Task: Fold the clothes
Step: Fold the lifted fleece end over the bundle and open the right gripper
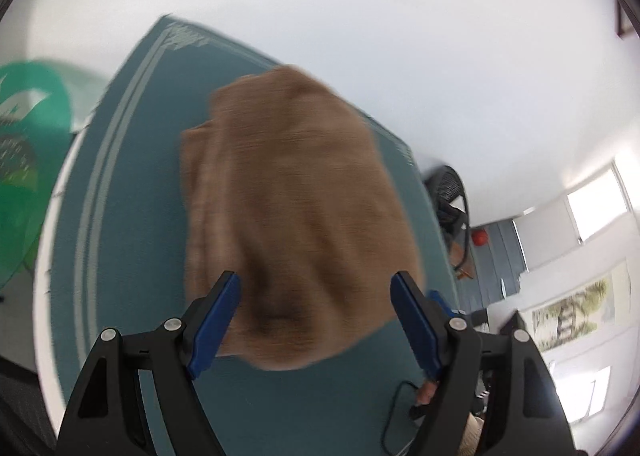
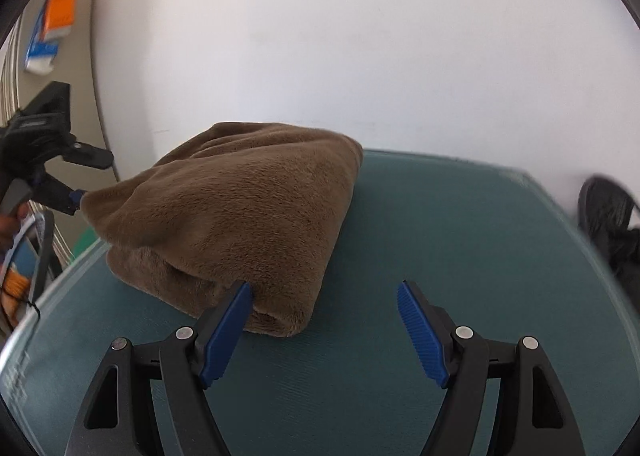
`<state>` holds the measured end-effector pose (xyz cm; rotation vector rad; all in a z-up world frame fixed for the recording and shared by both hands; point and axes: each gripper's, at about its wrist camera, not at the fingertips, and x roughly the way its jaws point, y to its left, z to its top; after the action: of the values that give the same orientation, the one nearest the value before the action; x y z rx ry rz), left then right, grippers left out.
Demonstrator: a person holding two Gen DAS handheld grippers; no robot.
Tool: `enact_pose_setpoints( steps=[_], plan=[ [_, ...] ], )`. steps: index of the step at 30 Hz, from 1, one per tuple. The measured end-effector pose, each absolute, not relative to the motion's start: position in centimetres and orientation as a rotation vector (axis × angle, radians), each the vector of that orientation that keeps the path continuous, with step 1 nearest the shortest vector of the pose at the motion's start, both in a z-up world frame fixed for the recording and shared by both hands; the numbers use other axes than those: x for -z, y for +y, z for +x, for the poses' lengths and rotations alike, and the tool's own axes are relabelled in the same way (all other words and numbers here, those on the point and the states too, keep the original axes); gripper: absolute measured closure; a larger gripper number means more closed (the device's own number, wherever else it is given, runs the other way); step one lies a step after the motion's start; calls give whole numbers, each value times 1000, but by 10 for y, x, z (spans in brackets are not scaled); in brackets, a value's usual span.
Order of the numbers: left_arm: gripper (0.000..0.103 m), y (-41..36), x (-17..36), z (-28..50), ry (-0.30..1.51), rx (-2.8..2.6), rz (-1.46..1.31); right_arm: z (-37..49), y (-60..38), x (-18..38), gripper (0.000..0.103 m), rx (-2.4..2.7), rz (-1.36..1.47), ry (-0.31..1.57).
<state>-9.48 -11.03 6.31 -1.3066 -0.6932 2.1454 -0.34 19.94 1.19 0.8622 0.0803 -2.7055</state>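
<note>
Between the spread blue pads of the right gripper (image 2: pixel 324 294) only teal mat shows; the left gripper (image 1: pixel 316 288) gapes too, empty. Just ahead, a folded brown plush garment (image 2: pixel 240 216) sits on the teal woven mat (image 2: pixel 440 236): soft, light, floppy, probably best pinched at a folded edge. No legible writing.

A teal cloth (image 2: pixel 440 240) with pale stripes along its border covers the table and fills the lower half of both views. A folded brown plush garment (image 2: pixel 240 216) lies directly on it, left of centre in the right wrist view and at centre in the blurred left wrist view (image 1: pixel 296 196).
</note>
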Motion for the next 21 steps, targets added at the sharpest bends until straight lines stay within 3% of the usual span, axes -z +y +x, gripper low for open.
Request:
enact_pose_setpoints(
  steps=[4, 14, 16, 18, 21],
  plan=[
    [19, -73, -80, -118, -593, -2185, -1255, -18, 193, -7, 26, 2670, 884, 76],
    [19, -70, -26, -122, -632, -2171, -1299, -37, 188, 5, 26, 2643, 1028, 140],
    [23, -73, -20, -120, -641, -2174, -1293, -45, 203, 7, 22, 2678, 1075, 70],
    [35, -75, -13, -118, -646, -2179, -1295, -51, 217, 10, 20, 2704, 1130, 3],
    [45, -82, -2, -116, -672, -2181, -1288, -43, 243, 13, 19, 2694, 1220, -80]
  ],
)
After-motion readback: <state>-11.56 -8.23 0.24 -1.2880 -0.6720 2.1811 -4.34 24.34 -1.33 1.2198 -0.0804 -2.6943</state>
